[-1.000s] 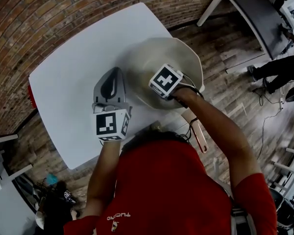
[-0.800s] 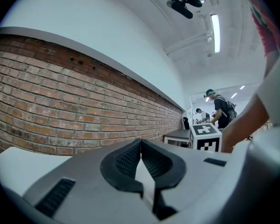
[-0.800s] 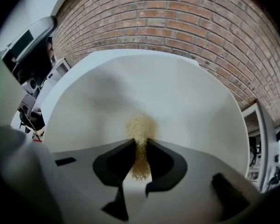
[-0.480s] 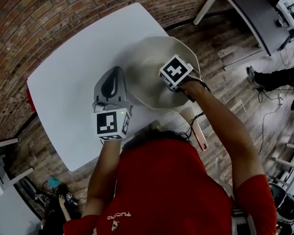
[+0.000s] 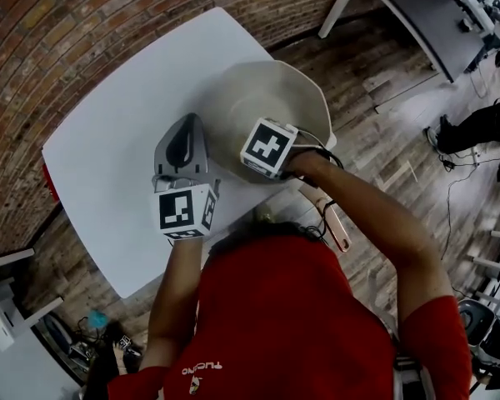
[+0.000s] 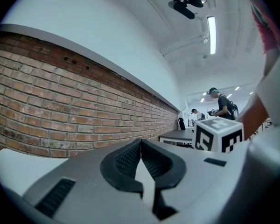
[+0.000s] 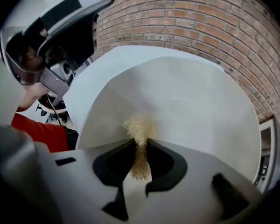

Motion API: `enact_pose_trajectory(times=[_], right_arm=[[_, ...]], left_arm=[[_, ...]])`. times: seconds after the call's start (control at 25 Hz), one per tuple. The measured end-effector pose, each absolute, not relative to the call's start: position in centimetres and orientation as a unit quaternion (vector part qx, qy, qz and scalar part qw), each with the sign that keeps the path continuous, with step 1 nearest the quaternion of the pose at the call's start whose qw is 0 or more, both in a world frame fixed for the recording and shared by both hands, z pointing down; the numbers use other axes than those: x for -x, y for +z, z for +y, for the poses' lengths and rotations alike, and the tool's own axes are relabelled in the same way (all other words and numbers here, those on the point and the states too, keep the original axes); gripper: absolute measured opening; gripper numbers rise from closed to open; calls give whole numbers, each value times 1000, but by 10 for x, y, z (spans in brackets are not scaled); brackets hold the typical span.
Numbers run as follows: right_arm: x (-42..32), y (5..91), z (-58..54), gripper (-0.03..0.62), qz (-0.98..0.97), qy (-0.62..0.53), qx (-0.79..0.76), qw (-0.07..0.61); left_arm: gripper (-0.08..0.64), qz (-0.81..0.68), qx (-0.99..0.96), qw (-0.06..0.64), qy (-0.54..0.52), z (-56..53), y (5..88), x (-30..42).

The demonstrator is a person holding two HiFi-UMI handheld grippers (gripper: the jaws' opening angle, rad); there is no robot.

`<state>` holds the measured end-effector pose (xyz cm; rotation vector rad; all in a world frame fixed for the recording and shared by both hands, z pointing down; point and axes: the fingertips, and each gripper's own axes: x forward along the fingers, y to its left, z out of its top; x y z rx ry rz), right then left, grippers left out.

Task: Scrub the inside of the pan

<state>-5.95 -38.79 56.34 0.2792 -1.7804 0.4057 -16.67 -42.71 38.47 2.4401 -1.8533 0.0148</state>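
Right gripper view: right gripper [image 7: 140,141] jaws pinch a tan scrub pad [image 7: 138,125] — pad touches the pan's [image 7: 186,97] pale inside wall. Left gripper [image 6: 141,146] jaws together, nothing btwn, just beside pan's left rim. Pan sits at right edge of white table [image 5: 117,157] — handle [image 5: 337,226] twd person. Brick wall [image 6: 60,111] beyond.

A white table [image 5: 108,157] stands by a brick wall [image 5: 83,23] on wooden floor [image 5: 383,148].
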Motion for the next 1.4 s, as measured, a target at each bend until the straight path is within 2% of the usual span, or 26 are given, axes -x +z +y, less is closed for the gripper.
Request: enact_pose_trajectory(times=[0.52, 0.84, 1.04, 1.4], right_arm=[[-5, 579, -423, 75, -719, 177, -187, 646], [-4, 555, -427, 75, -741, 172, -214, 612], [6, 506, -424, 75, -806, 168, -238, 515], [35, 372, -411, 75, -924, 65, -301, 228]], left_arm=[[14, -604, -796, 35, 6, -423, 384, 159], [14, -595, -803, 35, 14, -419, 384, 151], [14, -589, -807, 29, 16, -416, 374, 143], [14, -565, -825, 16, -1, -408, 330, 126]])
